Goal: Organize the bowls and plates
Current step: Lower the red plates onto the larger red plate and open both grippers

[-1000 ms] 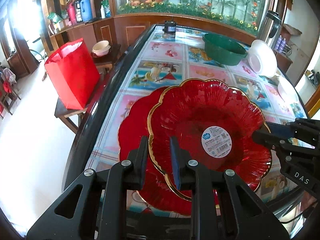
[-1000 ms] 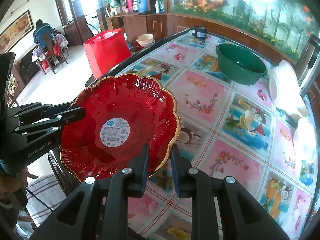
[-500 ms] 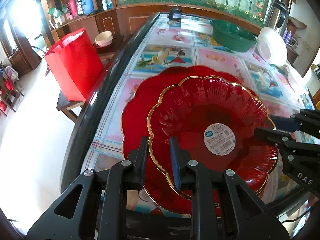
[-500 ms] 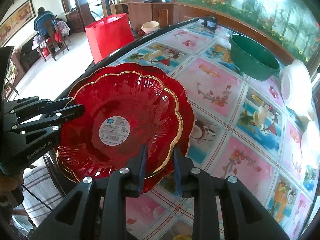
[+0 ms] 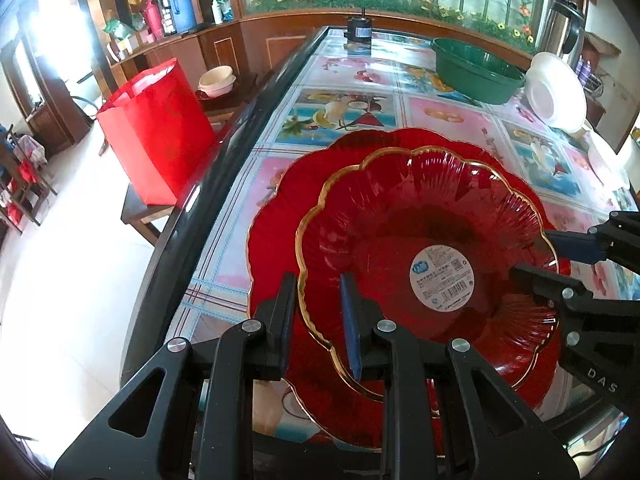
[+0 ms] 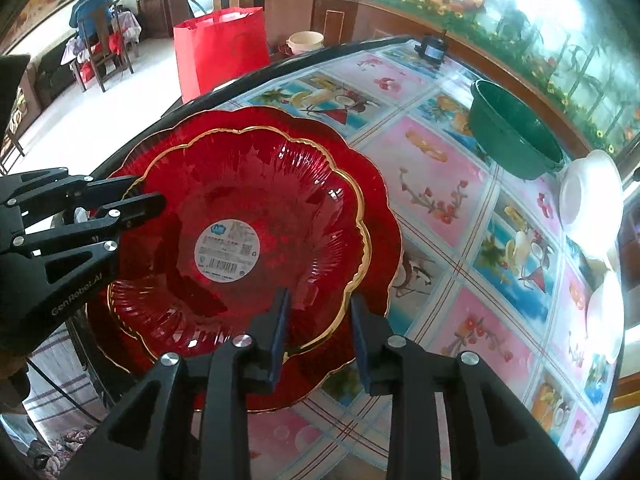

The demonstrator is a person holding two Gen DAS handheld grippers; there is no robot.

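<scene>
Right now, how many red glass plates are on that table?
2. The gold-rimmed red plate with a sticker sits on top of a larger red plate, at the near table edge. More could be hidden underneath.

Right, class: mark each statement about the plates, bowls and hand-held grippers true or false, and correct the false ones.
1. The gold-rimmed red plate sits on a larger red plate. True.
2. The green basin holds white bowls. False: it looks empty.
3. The left hand-held gripper clamps the gold-rimmed plate's rim. True.
4. The right hand-held gripper is clamped tight. False: its jaws are opening around the rim.
5. The round sticker is on the table. False: on the gold-rimmed plate.
</scene>
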